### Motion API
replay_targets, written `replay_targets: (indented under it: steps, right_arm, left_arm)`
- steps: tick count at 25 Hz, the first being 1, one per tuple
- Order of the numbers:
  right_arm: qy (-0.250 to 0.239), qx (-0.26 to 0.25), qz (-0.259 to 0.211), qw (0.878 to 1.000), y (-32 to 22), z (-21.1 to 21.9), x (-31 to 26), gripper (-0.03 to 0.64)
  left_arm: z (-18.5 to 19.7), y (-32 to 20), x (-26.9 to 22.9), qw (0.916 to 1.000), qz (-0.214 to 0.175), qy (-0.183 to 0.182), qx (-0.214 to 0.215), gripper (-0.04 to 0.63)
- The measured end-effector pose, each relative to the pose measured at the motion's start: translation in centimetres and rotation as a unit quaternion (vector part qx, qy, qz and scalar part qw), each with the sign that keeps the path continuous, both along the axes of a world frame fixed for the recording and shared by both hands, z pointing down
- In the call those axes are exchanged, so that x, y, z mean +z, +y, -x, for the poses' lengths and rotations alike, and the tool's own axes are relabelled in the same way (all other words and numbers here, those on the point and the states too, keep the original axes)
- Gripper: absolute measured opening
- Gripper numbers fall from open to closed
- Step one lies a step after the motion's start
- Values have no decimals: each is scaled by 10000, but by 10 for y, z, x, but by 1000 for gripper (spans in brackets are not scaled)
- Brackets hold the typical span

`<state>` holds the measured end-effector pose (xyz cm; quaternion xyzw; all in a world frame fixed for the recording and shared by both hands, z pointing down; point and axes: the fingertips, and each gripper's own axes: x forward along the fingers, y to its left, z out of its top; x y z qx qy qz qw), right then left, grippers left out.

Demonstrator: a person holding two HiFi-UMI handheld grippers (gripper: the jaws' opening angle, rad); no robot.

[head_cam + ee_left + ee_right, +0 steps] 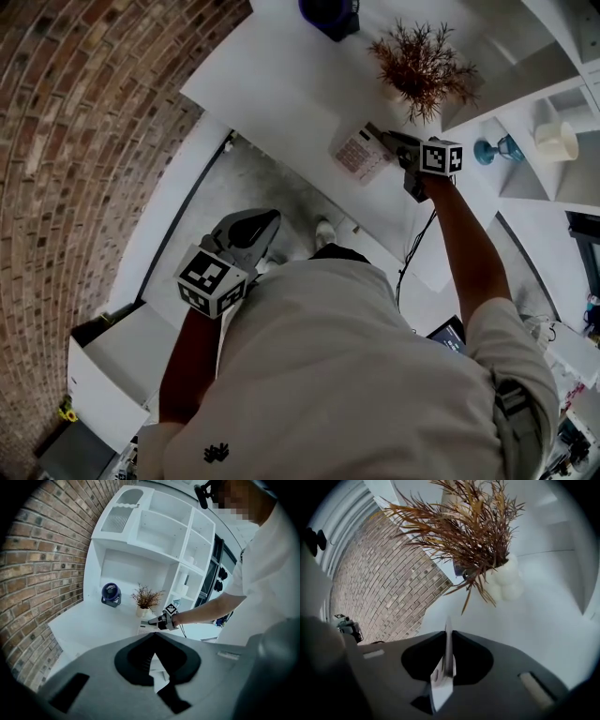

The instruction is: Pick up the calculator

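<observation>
The calculator (359, 155), white with pinkish keys, lies near the front edge of the white table (272, 84), just in front of a dried plant. My right gripper (382, 141) reaches it from the right and is shut on its right edge. In the right gripper view the calculator (445, 667) stands edge-on as a thin white slab pinched between the jaws of the right gripper (448, 637). My left gripper (270, 219) hangs low by the person's body, above the floor, shut with nothing in it. The left gripper view shows the right gripper (151, 621) at the table from afar.
A dried plant (422, 61) in a white pot stands right behind the calculator. A dark blue fan (330, 14) sits at the table's back. White shelves (539, 66) with small items rise at the right. A brick wall (84, 112) runs along the left, and a white cabinet (108, 370) stands below.
</observation>
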<state>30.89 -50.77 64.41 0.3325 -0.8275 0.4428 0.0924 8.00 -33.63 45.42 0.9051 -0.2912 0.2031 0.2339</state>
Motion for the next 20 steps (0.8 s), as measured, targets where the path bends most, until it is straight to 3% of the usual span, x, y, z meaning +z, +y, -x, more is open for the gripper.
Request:
replay_targets:
  steps: [11, 20]
  right_arm:
    - [228, 241, -326, 9989, 7, 13, -35, 55]
    - [135, 254, -572, 9979, 29, 55, -72, 55]
  left_arm:
    - [37, 31, -3, 9998, -54, 152, -141, 6]
    - [78, 60, -4, 9993, -23, 332, -189, 6]
